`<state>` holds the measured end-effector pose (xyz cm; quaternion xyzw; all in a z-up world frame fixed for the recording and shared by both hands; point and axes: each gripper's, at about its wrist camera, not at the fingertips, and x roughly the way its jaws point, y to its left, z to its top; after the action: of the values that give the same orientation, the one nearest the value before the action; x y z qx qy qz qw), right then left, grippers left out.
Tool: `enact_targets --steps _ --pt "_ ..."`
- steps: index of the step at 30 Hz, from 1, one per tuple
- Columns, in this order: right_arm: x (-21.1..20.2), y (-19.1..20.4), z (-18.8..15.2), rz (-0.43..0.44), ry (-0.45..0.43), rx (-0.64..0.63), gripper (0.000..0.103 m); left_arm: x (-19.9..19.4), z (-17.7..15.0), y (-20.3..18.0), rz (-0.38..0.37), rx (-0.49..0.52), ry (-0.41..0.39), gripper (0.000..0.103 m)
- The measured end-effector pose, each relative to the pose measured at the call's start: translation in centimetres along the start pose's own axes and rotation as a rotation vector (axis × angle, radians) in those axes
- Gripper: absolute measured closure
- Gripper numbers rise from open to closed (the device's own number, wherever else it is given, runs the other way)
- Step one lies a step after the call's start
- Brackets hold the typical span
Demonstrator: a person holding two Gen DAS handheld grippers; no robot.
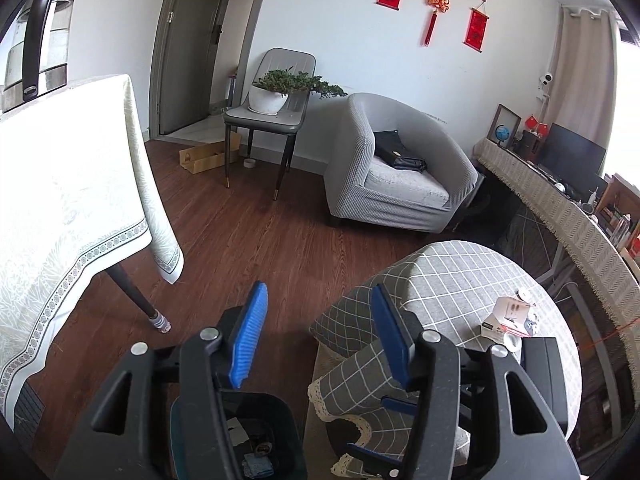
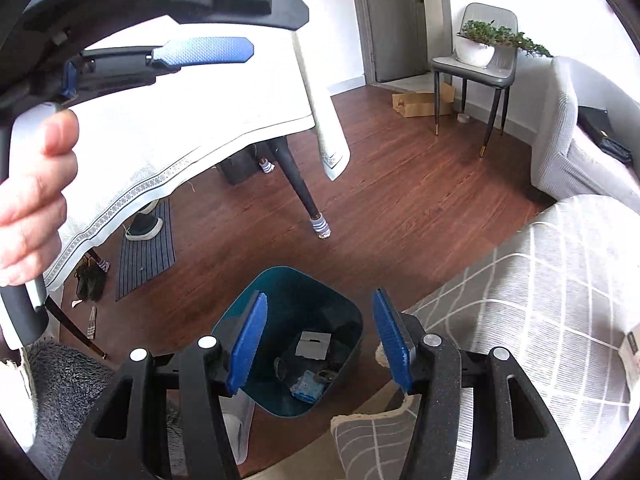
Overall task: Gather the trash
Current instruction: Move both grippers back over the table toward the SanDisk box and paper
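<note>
A dark teal waste bin (image 2: 288,292) stands on the wood floor beside the round table with the grey checked cloth (image 2: 540,280). Inside it lie a white card piece (image 2: 314,346) and a blue scrap (image 2: 306,390). My right gripper (image 2: 320,308) hangs open above the bin with nothing between its blue pads. My left gripper (image 1: 319,300) is also open and empty, over the floor past the bin (image 1: 280,412). In the right wrist view the left gripper (image 2: 278,32) shows at the upper left, held by a person's hand (image 2: 36,184). A small white box (image 1: 510,312) and scraps lie on the round table (image 1: 480,272).
A table with a white cloth (image 1: 60,200) and dark legs stands left, with a glass kettle (image 1: 36,40) on it. Shoes and a striped mat (image 2: 144,248) lie under it. A grey armchair (image 1: 400,168), a chair with a potted plant (image 1: 272,96) and a long desk (image 1: 560,208) ring the wood floor.
</note>
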<state>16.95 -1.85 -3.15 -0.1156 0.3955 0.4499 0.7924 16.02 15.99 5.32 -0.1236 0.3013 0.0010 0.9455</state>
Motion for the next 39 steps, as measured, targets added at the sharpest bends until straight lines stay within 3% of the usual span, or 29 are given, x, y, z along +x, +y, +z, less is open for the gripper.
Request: enact_targets --steps 18,39 --pt "-8.9 -7.7 -4.1 -0.192 -0.087 0.106 0.047 2.7 -1.2 -11.1 -0.116 0.164 0.000 0.025" --pt "-19.0 -18.2 -11.0 -0.482 -0.207 0.304 0.041 8.9 -5.5 -21.7 -0.270 0.369 0.112 0.010"
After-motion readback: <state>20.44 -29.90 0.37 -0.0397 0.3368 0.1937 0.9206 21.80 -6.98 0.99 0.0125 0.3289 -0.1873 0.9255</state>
